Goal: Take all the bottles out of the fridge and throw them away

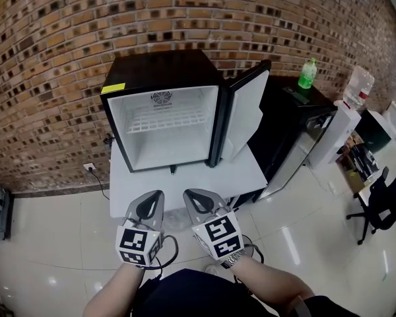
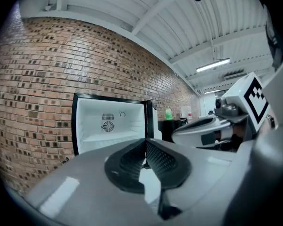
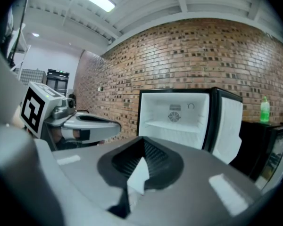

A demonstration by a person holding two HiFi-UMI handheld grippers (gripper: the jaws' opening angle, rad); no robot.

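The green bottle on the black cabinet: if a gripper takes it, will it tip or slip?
The green bottle stands upright, tall and narrow, so a sideways push would probably tip it. It looks like plastic, so likely light.

Brick wall (image 1: 53,78), white table (image 1: 245,172), office chair (image 1: 385,203)

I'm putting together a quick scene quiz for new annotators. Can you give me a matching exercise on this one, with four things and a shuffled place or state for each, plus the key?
Things:
1. fridge door
2. green bottle
3. yellow sticker
4. right gripper

Places or states:
A. standing on top of the black cabinet
B. swung open
C. jaws together, nothing between them
D. on the top left front corner of the fridge

Pairs: 1-B, 2-A, 3-D, 4-C
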